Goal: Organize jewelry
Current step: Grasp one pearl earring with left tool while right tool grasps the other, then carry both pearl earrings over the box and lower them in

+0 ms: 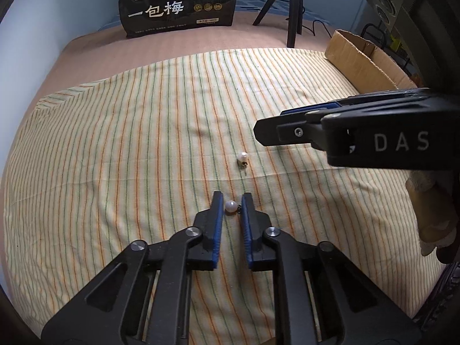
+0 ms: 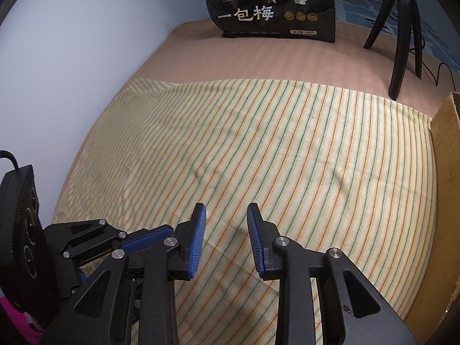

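Left tool [image 1: 232, 205] pinches pearl earring [image 1: 231, 207].

White pearl earring [image 1: 231, 207] on yellow, green-and-orange-striped cloth [image 1: 143, 143]

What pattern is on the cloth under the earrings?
Cream cloth with thin green and orange stripes; right wrist view shows it best.

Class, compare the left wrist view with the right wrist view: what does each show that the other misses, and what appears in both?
Only the left wrist view shows the two pearl earrings: one between the left hand-held gripper's fingers, the other lying farther out.

Only the right wrist view shows the right hand-held gripper's fingers with nothing between them.

Both show the striped cloth, black snack bag, tripod and cardboard box.
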A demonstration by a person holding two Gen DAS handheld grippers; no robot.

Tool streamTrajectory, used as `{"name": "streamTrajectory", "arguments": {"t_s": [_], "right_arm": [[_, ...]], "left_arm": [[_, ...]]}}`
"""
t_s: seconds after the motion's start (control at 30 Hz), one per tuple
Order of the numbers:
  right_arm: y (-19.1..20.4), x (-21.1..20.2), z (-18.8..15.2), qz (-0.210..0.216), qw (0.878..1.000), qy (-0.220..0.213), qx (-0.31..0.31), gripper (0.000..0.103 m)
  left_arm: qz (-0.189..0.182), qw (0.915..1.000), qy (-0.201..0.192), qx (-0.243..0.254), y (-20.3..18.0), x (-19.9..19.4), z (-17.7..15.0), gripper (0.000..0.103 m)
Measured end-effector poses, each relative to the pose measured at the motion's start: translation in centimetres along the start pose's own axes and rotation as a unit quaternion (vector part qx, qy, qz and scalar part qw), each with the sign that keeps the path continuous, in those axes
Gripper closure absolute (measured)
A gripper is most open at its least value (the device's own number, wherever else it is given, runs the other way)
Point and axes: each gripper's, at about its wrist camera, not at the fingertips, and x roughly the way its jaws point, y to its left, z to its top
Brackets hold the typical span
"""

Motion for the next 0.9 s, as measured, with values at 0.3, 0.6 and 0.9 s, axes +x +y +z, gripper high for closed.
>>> {"name": "streamTrajectory", "arguments": {"t_s": [0.3,0.6,0.9], "right_arm": [[0.9,1.7,0.0,-0.005,1.000,0.003,-0.020,0.076],[3.3,3.3,-0.3,-0.033,0.996,0.003,-0.084,0.078],[5.0,4.0,-1.1,-0.085,0.985,0.000,-0.152,0.095]], "left_arm": [[0.021,0.9997,-0.003,-0.015,2.3,-0.6,-0.5,0.093],[0.033,0.9986,-0.003,-0.042,4.7,-0.9,-1.0,0.093],[0.036,0.9984,-0.006,-0.044,4.7,-1.4,-1.0,0.093]]}}
